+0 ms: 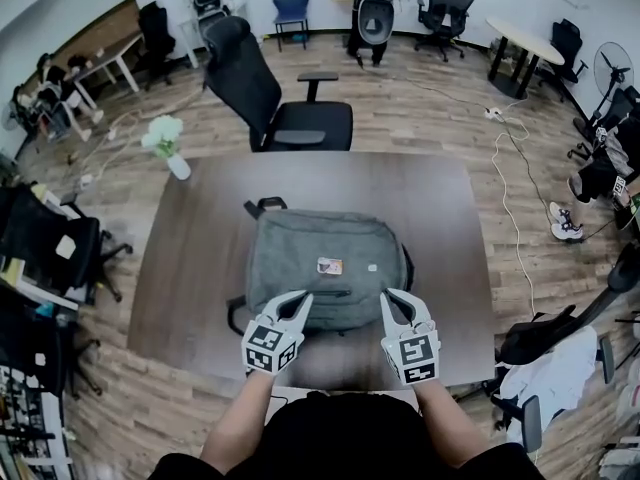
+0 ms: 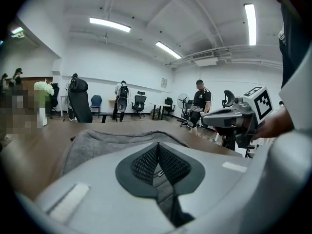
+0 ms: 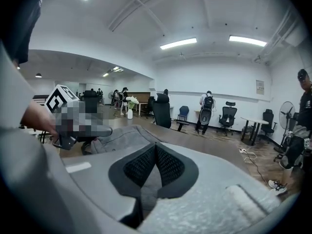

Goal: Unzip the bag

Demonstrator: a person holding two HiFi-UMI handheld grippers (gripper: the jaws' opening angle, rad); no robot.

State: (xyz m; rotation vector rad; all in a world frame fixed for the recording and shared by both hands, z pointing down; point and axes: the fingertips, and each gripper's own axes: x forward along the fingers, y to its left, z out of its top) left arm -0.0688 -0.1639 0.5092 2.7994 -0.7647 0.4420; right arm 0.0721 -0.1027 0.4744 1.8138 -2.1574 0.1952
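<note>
While the fingers [image 2: 141, 164] of the left gripper [image 1: 299, 299] are pinched fully together, dark pads meeting tip to tip, the right gripper [image 1: 391, 297] matches it: its fingers [image 3: 168, 165] are closed flat against each other too. Both grippers are level with one another, side by side and a little apart, with their tips over the near part of the grey bag [image 1: 322, 251]. I can't tell from here whether either tip touches the fabric. Between the two tips runs a short dark zip line [image 1: 331, 293] on the bag's front. The bag lies flat in the middle of the brown desk [image 1: 200, 230], its carry handle [image 1: 265, 206] pointing to the far left and a small label [image 1: 330, 265] on its top face. A white vase of flowers [image 1: 166, 146] stands at the desk's far left corner. A black office chair [image 1: 277, 99] is parked just behind the far edge.
</note>
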